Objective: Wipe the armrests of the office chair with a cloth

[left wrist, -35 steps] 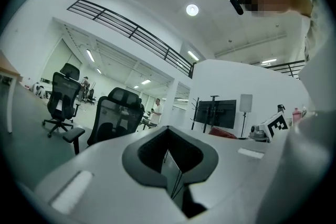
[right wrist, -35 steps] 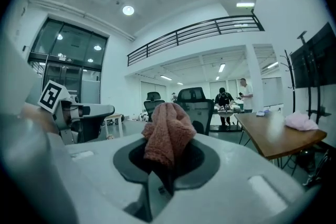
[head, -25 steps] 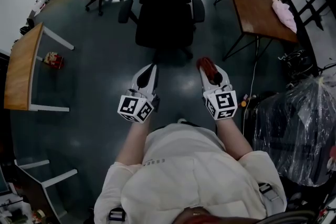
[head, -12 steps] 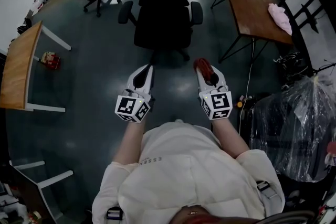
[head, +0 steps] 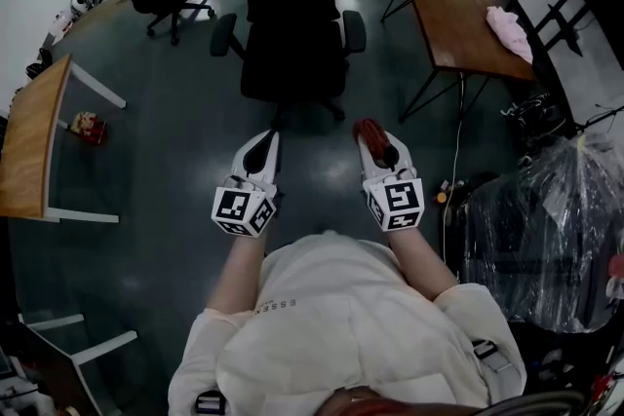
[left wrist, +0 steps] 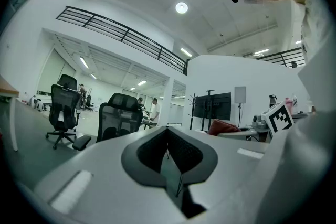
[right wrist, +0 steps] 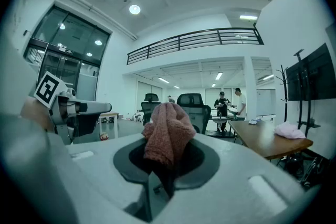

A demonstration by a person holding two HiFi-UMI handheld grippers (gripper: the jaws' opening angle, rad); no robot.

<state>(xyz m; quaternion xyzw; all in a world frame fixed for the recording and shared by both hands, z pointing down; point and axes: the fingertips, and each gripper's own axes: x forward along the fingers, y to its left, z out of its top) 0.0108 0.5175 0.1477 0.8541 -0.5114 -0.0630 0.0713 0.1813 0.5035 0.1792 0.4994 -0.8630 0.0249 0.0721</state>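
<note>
Right gripper (head: 371,135) pinches cloth (right wrist: 168,136), wad beyond fingertips; left gripper (head: 260,145) pressed together, empty. Risk: cloth drags out on armrests (head: 353,29).

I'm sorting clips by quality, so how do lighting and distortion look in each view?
Head view: dim, faint sheen on the dark floor by the office chair. Left gripper view: bright, strong fisheye bending, black corners. Right gripper view: bright and bent too, the cloth in sharp focus.
</note>
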